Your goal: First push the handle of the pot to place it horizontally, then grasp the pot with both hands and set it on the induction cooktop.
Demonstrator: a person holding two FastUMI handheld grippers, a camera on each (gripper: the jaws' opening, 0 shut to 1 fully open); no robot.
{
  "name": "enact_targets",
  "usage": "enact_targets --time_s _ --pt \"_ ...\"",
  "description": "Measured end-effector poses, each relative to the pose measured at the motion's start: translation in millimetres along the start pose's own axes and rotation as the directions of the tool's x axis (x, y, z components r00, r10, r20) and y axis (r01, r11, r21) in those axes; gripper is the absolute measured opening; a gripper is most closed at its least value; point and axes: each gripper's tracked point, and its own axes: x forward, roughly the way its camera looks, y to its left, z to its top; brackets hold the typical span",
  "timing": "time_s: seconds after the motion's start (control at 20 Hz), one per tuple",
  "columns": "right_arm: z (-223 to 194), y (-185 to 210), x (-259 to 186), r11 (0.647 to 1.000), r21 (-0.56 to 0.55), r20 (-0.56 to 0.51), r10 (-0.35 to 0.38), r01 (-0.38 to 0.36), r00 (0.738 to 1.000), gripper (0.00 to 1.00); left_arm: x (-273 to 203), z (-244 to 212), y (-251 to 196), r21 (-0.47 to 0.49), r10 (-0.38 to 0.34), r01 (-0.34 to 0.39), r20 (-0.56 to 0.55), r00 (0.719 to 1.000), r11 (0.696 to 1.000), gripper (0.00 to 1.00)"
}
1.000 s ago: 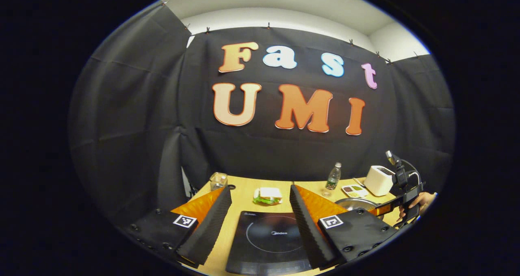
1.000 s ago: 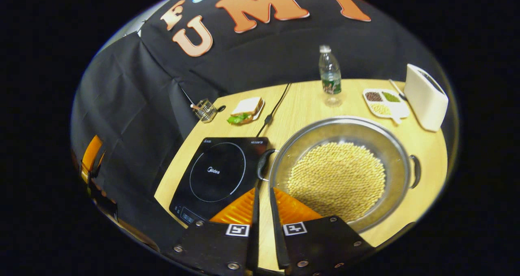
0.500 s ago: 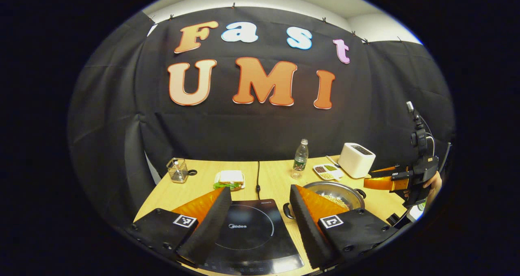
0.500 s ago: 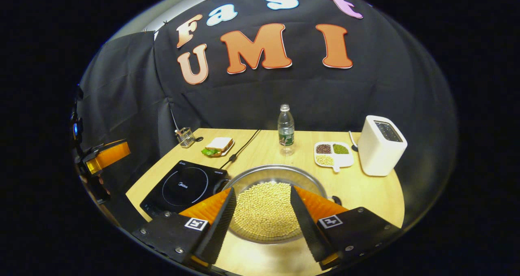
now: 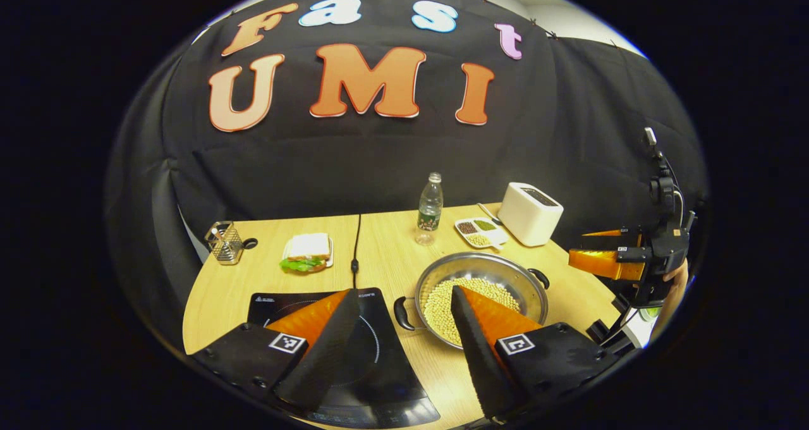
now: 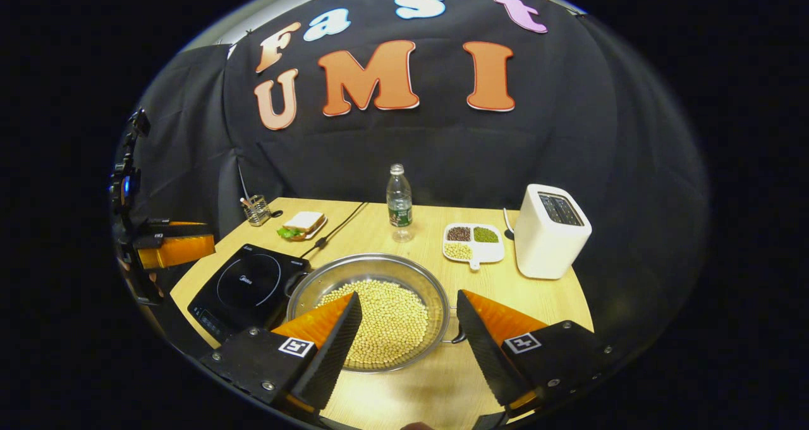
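Lying level, pot (image 6: 373, 313) handles sideways

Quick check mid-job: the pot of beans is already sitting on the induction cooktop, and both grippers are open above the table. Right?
Not quite. The pot of beans sits on the table beside the induction cooktop, not on it; the right gripper view shows the cooktop's surface bare. The rest holds: the left gripper and the right gripper are both open, fingers apart.

I see water bottle (image 6: 399, 201) mid-table; sectioned dish (image 6: 473, 243) beside toaster (image 6: 549, 231); sandwich (image 6: 301, 224) near wire holder (image 6: 255, 210).
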Motion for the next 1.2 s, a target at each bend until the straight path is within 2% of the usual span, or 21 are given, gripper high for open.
enact_targets --time_s 0.05,0.1,0.15,0.2,0.35,0.4,0.45,0.5,0.85,0.9,0.95,1.0,1.1,1.15,1.2 --pt "-5 -4 3 1.0 0.006 -0.024 -0.007 0.007 1.0 0.94 8 -2 -3 0.007 -0.004 0.004 -0.017 1.0 1.0 0.99" --pt "-10 -8 8 1.0 0.007 -0.048 -0.011 0.011 0.999 0.94 16 -4 -7 0.015 -0.01 0.01 -0.031 0.999 1.0 0.95" --pt "-15 -10 13 1.0 0.01 -0.07 -0.016 0.016 0.997 0.94 24 -8 -9 0.015 -0.009 0.01 -0.05 0.999 1.0 0.99" --pt "-20 -12 20 1.0 0.02 -0.099 -0.015 0.017 0.995 0.94 32 -13 -10 0.012 -0.013 0.014 -0.074 0.997 1.0 0.95" --pt "-35 -15 37 0.999 0.051 -0.166 -0.007 0.016 0.986 0.94 51 -32 -15 0.008 -0.016 0.017 -0.134 0.991 1.0 0.95" --pt "-40 -17 44 0.998 0.054 -0.186 -0.011 0.021 0.983 0.94 58 -37 -16 0.009 -0.016 0.017 -0.153 0.988 1.0 0.92" --pt "-46 -20 52 0.998 0.057 -0.206 -0.015 0.028 0.978 0.94 65 -43 -18 0.01 -0.018 0.02 -0.169 0.985 1.0 0.95" --pt "-51 -22 57 0.998 0.059 -0.227 -0.016 0.03 0.974 0.94 71 -47 -19 0.01 -0.019 0.021 -0.187 0.982 1.0 0.94" --pt "-82 -36 99 0.995 0.073 -0.342 -0.035 0.064 0.939 0.94 124 -81 -10 -0.044 -0.02 0.005 -0.335 0.942 0.999 0.94" --pt "-87 -39 104 0.995 0.073 -0.359 -0.041 0.072 0.932 0.94 131 -86 -10 -0.055 -0.022 0.002 -0.356 0.934 0.998 0.92" --pt "-81 -48 111 0.993 0.063 -0.332 -0.069 0.096 0.941 0.94 137 -94 -11 -0.068 -0.032 0.007 -0.373 0.927 0.998 0.94" --pt "-84 -51 116 0.993 0.066 -0.343 -0.07 0.098 0.937 0.94 141 -99 -9 -0.067 -0.019 -0.008 -0.395 0.918 0.998 0.93" --pt "-96 -52 118 0.991 0.083 -0.384 -0.062 0.101 0.921 0.93 150 -100 -5 -0.059 -0.007 -0.018 -0.395 0.919 0.998 0.96" --pt "-103 -52 121 0.991 0.093 -0.402 -0.054 0.099 0.914 0.94 154 -100 -6 -0.058 -0.003 -0.022 -0.395 0.919 0.998 0.93" --pt "-109 -51 124 0.99 0.104 -0.423 -0.041 0.094 0.905 0.94 157 -101 -5 -0.05 0.001 -0.023 -0.401 0.916 0.998 0.96"
